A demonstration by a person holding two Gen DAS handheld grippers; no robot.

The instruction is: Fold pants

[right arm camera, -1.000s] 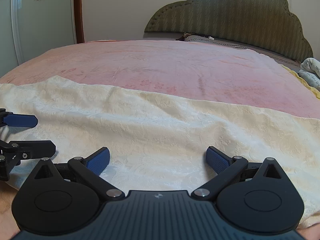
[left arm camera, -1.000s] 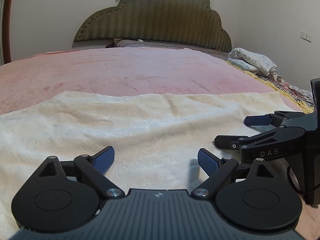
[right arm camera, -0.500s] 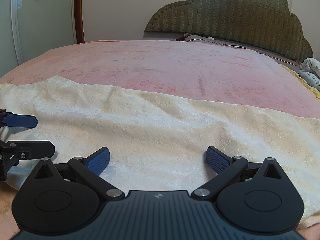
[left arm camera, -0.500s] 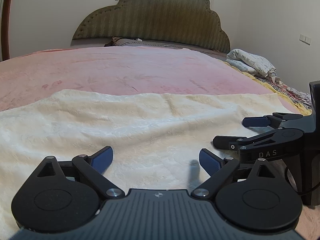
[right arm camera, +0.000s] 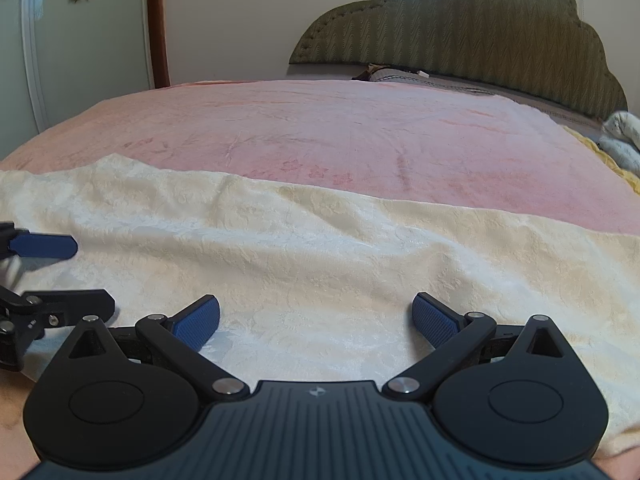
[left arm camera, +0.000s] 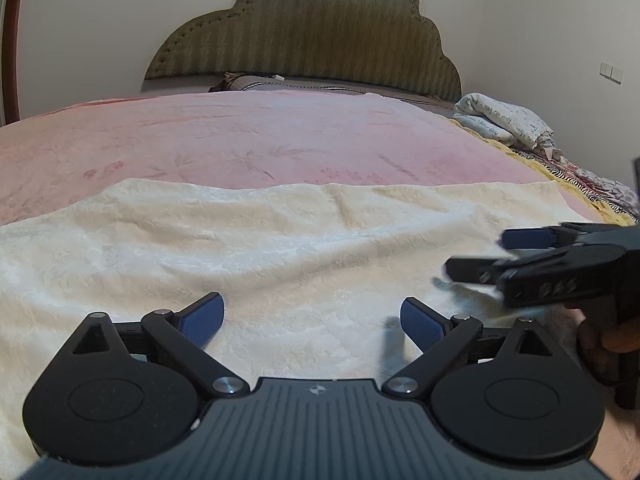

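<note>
Open hand-held gripper (left arm camera: 312,316) over cream pants (left arm camera: 280,248)

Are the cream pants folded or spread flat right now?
Cannot tell fully: the cream pants lie flat and wrinkled across the pink blanket; layers aren't visible.

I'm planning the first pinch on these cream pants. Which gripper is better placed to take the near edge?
Hard to separate, but probably the left gripper: it hovers open low over the cream pants. The right gripper is also open above them, its image in the left view is motion-blurred.
</note>
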